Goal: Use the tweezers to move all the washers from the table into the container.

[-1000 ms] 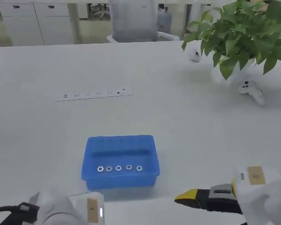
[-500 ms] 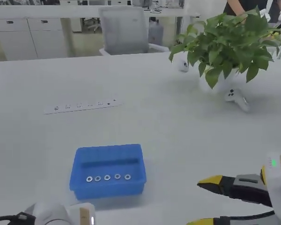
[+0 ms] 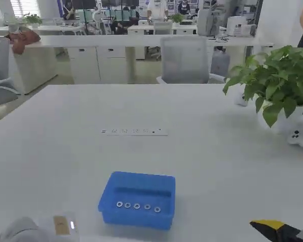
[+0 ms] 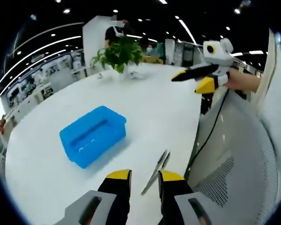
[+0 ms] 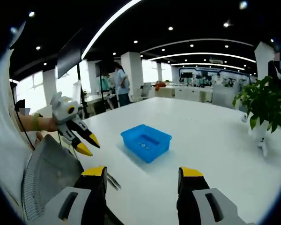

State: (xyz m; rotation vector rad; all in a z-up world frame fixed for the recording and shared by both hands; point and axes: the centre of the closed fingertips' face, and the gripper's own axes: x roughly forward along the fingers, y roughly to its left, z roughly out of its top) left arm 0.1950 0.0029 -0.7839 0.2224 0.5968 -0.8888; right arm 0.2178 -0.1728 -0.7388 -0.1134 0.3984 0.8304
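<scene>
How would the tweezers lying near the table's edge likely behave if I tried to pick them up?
The tweezers look thin and metallic, so probably light and rather slippery. They lie flat on the smooth table, so jaws may struggle to get under them and could slide them. Their two slim arms likely flex if squeezed.

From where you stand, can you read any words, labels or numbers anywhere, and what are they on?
No text here can be read.
Marks along the power strip on the table: too small to read.
The tan sticker on the left gripper: blurred, unreadable.
The blue container: no label visible on it.
Anything in the office behind: too blurred to read.
</scene>
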